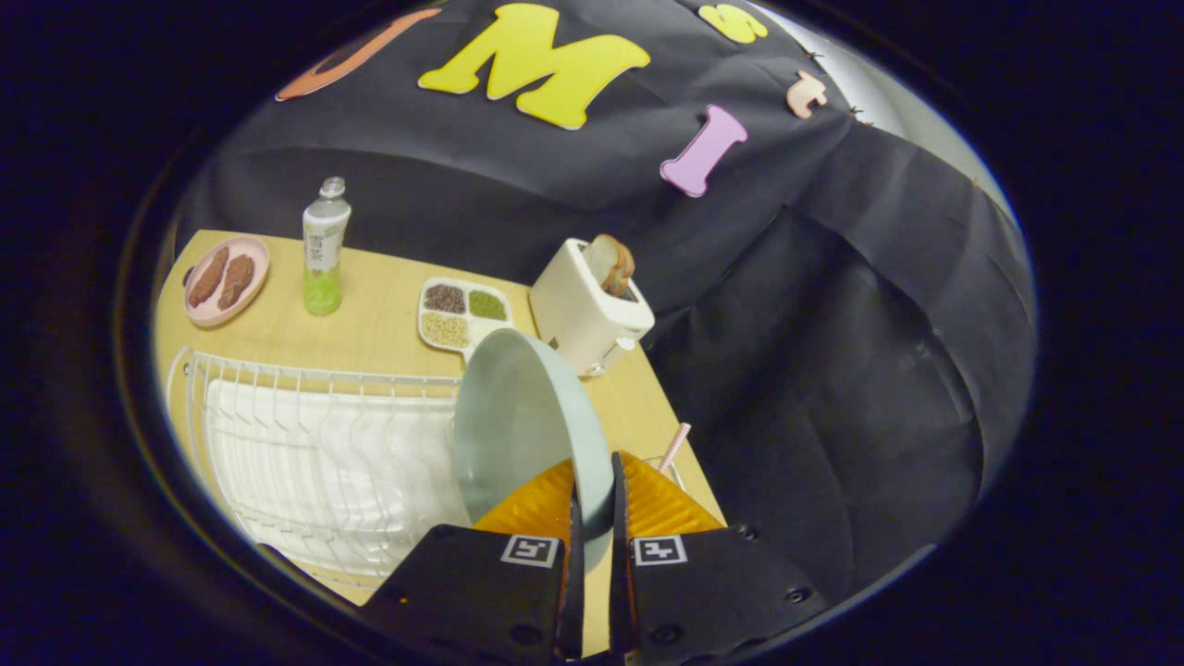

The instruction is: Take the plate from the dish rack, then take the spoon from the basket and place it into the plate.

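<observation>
**Plate pinched by its rim, held up beside the rack**

The tool (592, 490) is narrow, its two fingers pressed on the rim of the plate (518, 425), one on each face. The plate is pale blue-grey and stands on edge, tilted, its hollow side turned toward the rack (305, 444). It rises from between the fingers and reaches up ahead of them, its top edge in front of the tray and the foot of the toaster.

The rack is white wire with a white liner, lying along the near edge of the surface (388, 324), just beside the plate. Whether the plate touches the rack cannot be told.

Beyond the rack, toward the far edge, stand a pink dish (227, 279) with two brown pieces at the far corner, a bottle (325, 248) with green liquid next to it, a tray (462, 313) with three fills of grains, and a white toaster (587, 310) with bread (610, 262) sticking out.

Just past the fingers, near the surface's side edge, a pink striped stick (674, 448) leans up from a wire rim; what it is cannot be told.
</observation>
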`<state>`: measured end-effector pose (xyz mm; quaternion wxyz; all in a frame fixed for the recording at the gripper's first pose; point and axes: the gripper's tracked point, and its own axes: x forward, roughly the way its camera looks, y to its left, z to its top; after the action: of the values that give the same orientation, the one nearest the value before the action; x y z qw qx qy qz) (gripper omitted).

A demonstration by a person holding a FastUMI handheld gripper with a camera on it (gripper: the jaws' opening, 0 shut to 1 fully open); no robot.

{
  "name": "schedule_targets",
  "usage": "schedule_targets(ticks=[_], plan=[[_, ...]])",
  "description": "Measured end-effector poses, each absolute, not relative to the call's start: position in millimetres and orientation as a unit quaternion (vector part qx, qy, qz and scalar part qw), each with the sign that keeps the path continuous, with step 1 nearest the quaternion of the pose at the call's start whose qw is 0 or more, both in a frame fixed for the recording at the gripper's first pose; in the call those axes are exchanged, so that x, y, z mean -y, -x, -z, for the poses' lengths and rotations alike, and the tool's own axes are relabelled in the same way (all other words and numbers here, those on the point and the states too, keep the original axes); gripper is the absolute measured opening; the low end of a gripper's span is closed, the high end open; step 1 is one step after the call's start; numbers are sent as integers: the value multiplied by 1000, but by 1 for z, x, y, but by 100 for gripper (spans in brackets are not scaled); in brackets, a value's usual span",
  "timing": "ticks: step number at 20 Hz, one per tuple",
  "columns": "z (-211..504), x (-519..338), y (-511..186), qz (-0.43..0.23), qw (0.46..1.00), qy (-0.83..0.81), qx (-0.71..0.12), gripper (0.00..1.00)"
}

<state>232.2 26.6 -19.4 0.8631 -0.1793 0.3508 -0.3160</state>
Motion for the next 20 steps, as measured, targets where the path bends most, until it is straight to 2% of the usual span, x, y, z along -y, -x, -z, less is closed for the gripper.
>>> schedule_targets(ticks=[3, 6, 12, 16, 20], plan=[[5, -31, -218, 307, 880, 168, -321, 16], [1, -41, -191, 261, 902, 125, -319, 16], [3, -56, -102, 121, 948, 48, -292, 16], [26, -50, -46, 67, 962, 0, -265, 16], [87, -47, -10, 42, 961, -32, -271, 16]])
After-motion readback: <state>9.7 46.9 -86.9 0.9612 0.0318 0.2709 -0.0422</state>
